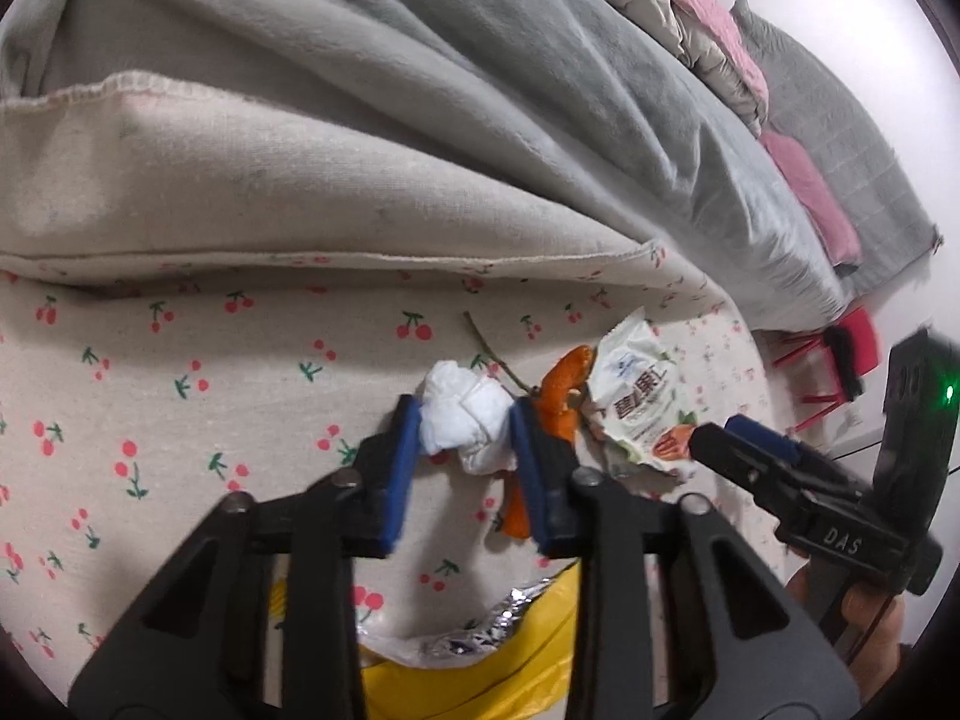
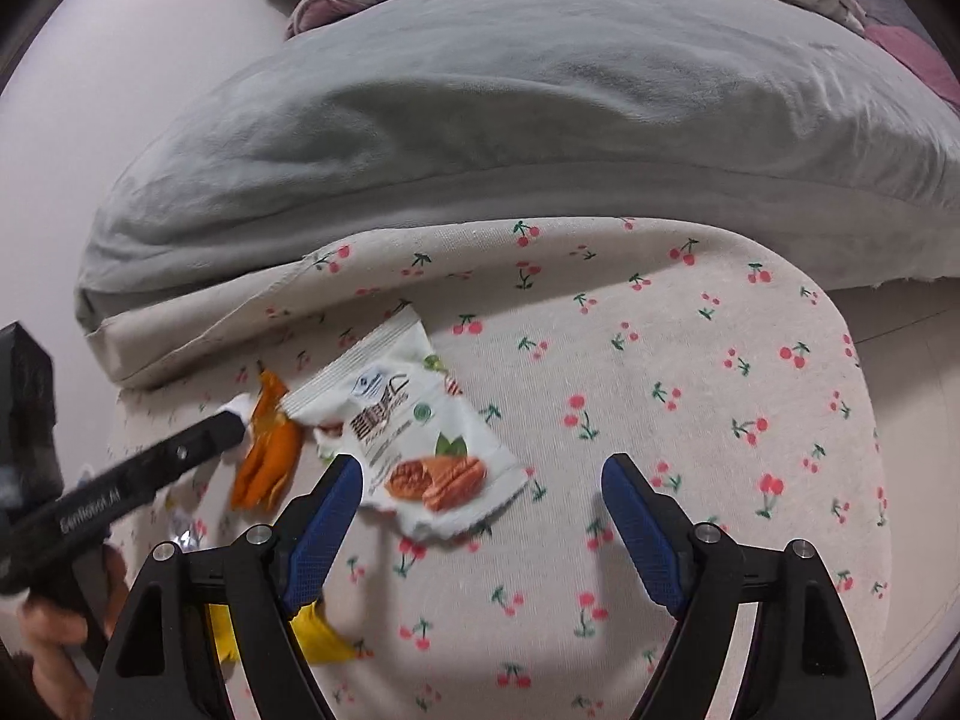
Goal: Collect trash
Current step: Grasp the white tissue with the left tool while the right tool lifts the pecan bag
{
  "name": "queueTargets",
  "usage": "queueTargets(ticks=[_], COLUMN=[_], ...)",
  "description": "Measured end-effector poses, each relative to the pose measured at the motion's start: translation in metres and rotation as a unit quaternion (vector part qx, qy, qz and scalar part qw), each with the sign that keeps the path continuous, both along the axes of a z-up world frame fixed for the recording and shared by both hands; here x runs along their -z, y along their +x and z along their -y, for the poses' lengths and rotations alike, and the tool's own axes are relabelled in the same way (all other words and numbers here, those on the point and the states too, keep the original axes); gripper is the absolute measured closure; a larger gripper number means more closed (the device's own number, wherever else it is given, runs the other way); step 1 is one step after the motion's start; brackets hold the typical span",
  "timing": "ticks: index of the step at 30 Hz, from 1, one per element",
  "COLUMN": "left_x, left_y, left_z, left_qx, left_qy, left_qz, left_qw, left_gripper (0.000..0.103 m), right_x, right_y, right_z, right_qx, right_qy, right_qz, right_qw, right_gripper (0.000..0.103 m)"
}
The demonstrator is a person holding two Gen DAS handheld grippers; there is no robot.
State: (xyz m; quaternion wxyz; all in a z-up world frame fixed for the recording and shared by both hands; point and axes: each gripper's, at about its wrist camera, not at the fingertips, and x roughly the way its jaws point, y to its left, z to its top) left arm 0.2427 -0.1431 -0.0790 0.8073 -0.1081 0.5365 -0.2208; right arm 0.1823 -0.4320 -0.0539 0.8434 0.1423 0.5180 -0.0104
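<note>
My left tool (image 1: 461,429) pinches the crumpled tissue (image 1: 465,420) on the bed (image 1: 180,360); my right tool (image 2: 483,480) gapes wide, holding nothing.

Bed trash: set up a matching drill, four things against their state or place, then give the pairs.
1 crumpled tissue
2 snack wrapper
3 orange peel
4 right gripper

a open, nothing between the pads
b pinched in the left gripper
c lying flat, printed side up
d between tissue and wrapper

Pairs: 1-b, 2-c, 3-d, 4-a
</note>
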Motion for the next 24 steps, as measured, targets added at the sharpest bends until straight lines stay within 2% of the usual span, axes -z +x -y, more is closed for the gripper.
queueTargets(ticks=[2, 5, 9, 11, 17, 24], left_x=[0.001, 0.002, -0.003, -0.007, -0.021, -0.042], left_y=[0.000, 0.000, -0.003, -0.007, -0.018, -0.038], left_z=[0.001, -0.001, -0.001, -0.003, -0.014, -0.032], left_qx=[0.001, -0.002, 0.000, 0.002, 0.003, 0.003], left_qy=[0.001, -0.002, 0.000, 0.001, 0.000, -0.006], left_qz=[-0.001, -0.005, -0.002, 0.002, 0.011, 0.023], left_qw=[1.0000, 1.0000, 1.0000, 1.0000, 0.9999, 0.9997], left_gripper=[0.081, 0.085, 0.087, 0.087, 0.088, 0.088], right_x=[0.007, 0.015, 0.015, 0.015, 0.009, -0.003], right_y=[0.007, 0.015, 0.021, 0.022, 0.021, 0.009], right_z=[-0.005, -0.015, -0.035, -0.043, -0.046, -0.046], right_qx=[-0.002, -0.004, -0.017, -0.022, -0.030, -0.024], right_qy=[-0.006, -0.030, -0.092, -0.106, -0.058, -0.032], right_qz=[-0.005, -0.004, -0.011, -0.014, -0.017, -0.017], right_qw=[1.000, 1.000, 0.996, 0.994, 0.998, 0.999], right_gripper=[0.021, 0.025, 0.048, 0.056, 0.086, 0.089])
